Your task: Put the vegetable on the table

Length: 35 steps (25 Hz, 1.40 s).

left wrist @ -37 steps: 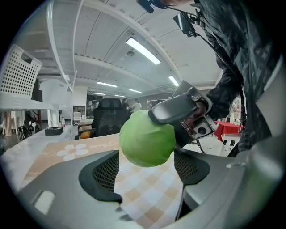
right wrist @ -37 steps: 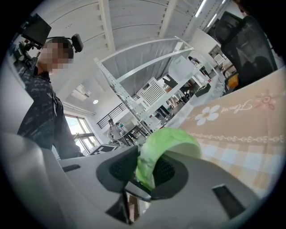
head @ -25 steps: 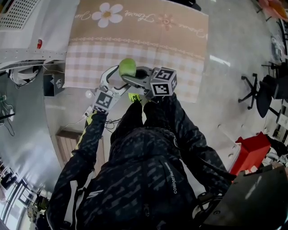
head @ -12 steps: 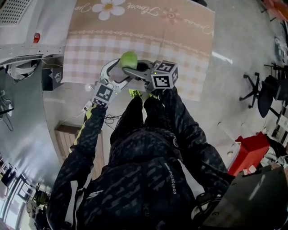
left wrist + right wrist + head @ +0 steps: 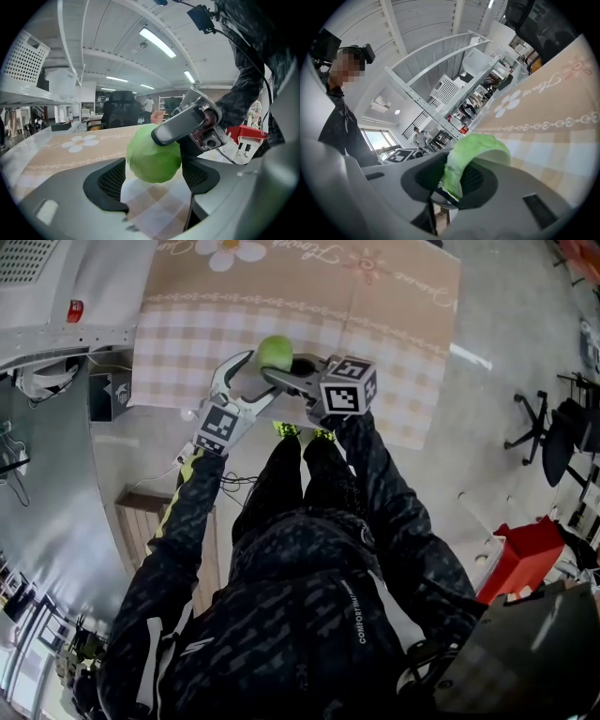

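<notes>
Vegetable in right tool above table's near edge; left tool over same edge, farther left.

Free to pass over the table from twelve to two o'clock; blocked at ten by white shelf rack; office chair at three, well apart.

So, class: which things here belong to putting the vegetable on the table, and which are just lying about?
For the job: cabbage, held in the right gripper; table.
Lying about: chair; red box; white basket.
</notes>
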Each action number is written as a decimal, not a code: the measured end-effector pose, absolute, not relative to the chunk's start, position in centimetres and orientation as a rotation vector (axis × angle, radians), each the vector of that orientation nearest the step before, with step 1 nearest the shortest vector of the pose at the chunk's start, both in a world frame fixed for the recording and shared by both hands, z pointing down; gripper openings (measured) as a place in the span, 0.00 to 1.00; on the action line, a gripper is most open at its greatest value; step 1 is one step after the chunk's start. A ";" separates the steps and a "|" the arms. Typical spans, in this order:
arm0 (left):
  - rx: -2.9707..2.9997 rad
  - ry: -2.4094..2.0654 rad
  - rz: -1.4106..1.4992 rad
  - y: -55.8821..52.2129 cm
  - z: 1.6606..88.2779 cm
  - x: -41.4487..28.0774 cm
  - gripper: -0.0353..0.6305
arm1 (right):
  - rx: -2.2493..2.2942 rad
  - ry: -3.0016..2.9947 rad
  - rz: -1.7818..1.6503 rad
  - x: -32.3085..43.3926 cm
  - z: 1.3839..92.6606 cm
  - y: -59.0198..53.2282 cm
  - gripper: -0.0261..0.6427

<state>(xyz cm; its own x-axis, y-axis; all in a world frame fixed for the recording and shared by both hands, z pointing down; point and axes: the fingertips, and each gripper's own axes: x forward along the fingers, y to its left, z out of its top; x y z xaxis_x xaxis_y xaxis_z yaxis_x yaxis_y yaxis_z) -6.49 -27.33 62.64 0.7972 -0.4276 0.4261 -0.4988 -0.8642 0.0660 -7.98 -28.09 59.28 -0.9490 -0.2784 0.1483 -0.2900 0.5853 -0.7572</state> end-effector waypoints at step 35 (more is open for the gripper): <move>2.838 -0.656 0.641 -27.3 63.4 -5.2 0.59 | 0.506 -2.733 1.388 -7.6 61.6 -27.6 0.17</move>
